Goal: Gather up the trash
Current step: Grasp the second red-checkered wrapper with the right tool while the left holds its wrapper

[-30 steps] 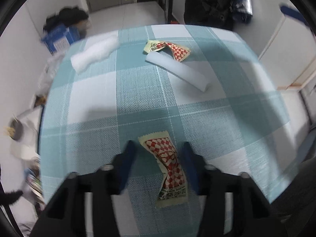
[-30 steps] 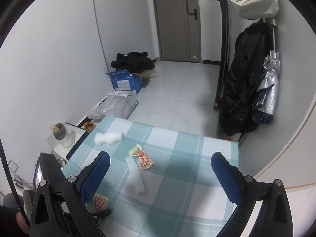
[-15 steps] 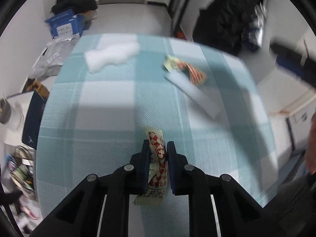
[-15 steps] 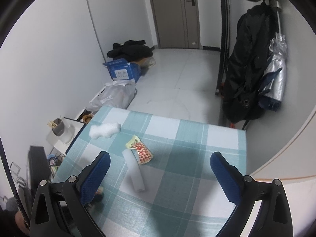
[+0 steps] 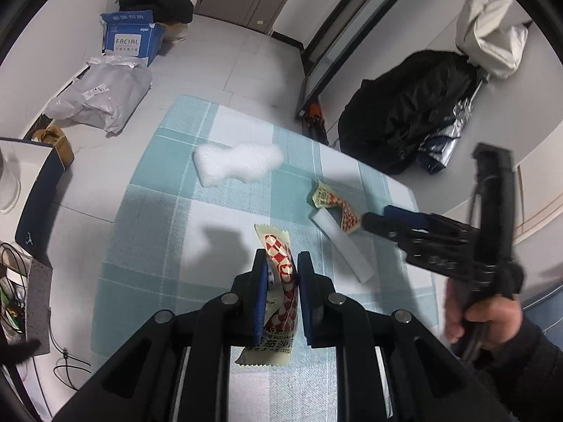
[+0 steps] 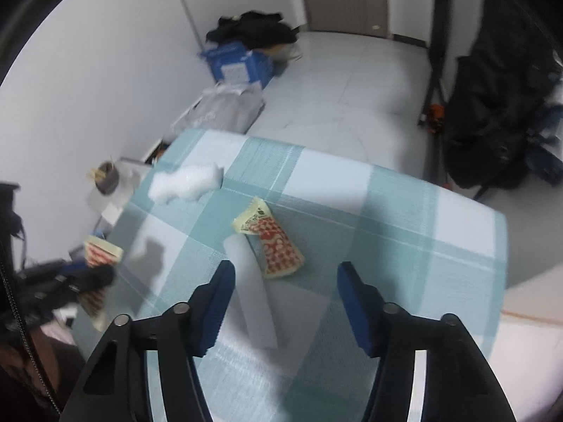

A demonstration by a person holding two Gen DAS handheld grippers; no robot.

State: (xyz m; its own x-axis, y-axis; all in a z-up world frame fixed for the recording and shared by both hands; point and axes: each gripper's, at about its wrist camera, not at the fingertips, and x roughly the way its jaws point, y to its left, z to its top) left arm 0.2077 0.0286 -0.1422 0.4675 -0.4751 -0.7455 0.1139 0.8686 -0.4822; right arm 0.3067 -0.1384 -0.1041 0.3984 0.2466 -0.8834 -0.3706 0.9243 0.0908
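Left claw (image 5: 280, 277): clamped on a red-checked sauce packet (image 5: 278, 281), lifted over the near part of the checked worktop (image 5: 147, 232).
Right claw (image 6: 285, 274): jaws closing, nothing pressed between them; it hangs just above the white foam strip (image 6: 253, 299).
Second sauce packet (image 6: 271, 242): lying against the foam strip's far end.
White foam chunk (image 5: 237, 163): beyond the strip, near the worktop's far edge.
Left view only: a hand (image 5: 482, 320) gripping the right claw's handle.
Right view only: the held packet seen from the side, blurred.

Foam strip (image 6: 255, 299) on tablecloth (image 6: 404, 246), apparently touching wrapper (image 6: 272, 246).
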